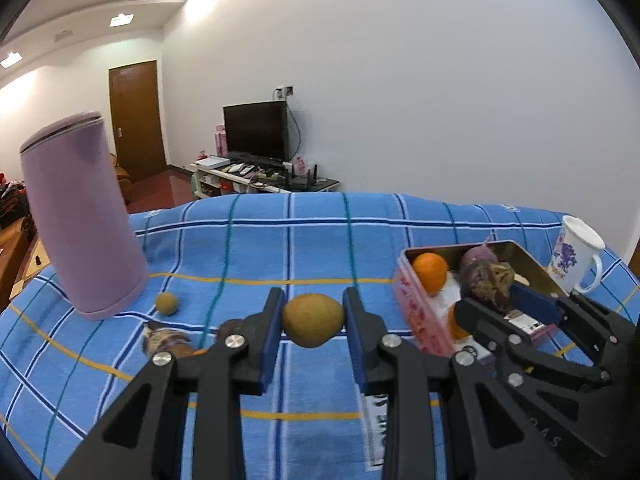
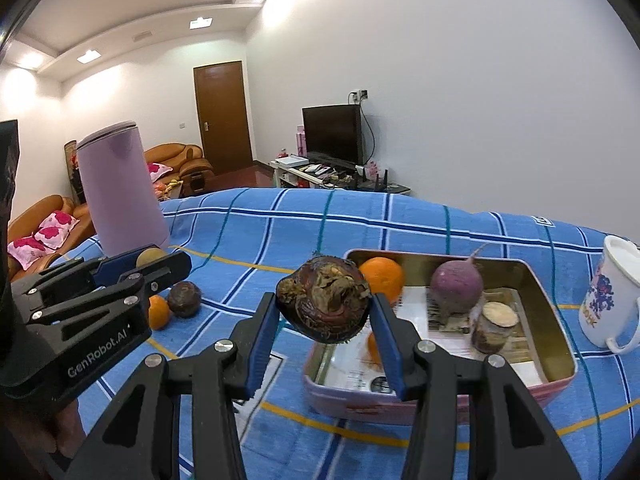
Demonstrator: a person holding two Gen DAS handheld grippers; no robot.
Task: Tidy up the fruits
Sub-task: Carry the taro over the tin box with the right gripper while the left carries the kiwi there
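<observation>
In the left wrist view my left gripper [image 1: 314, 300] is shut on a yellow-brown oval fruit [image 1: 313, 322], held above the blue checked cloth [image 1: 280, 248]. In the right wrist view my right gripper [image 2: 323, 303] is shut on a dark brown scaly taro-like root [image 2: 326, 314], just left of and above the pink tin [image 2: 556, 320]. The tin holds an orange [image 2: 382, 278], a purple radish [image 2: 456, 286] and a cut root piece [image 2: 494, 326]. On the cloth lie an orange [image 2: 158, 312], a dark round fruit [image 2: 184, 299] and a small brown ball-like fruit [image 1: 166, 303].
A tall lilac cylinder [image 1: 80, 220] stands on the cloth at the far left. A white printed mug [image 2: 612, 304] stands right of the tin. Another brown root [image 1: 164, 340] lies near the left gripper. Beyond the cloth's far edge are sofas and a TV stand.
</observation>
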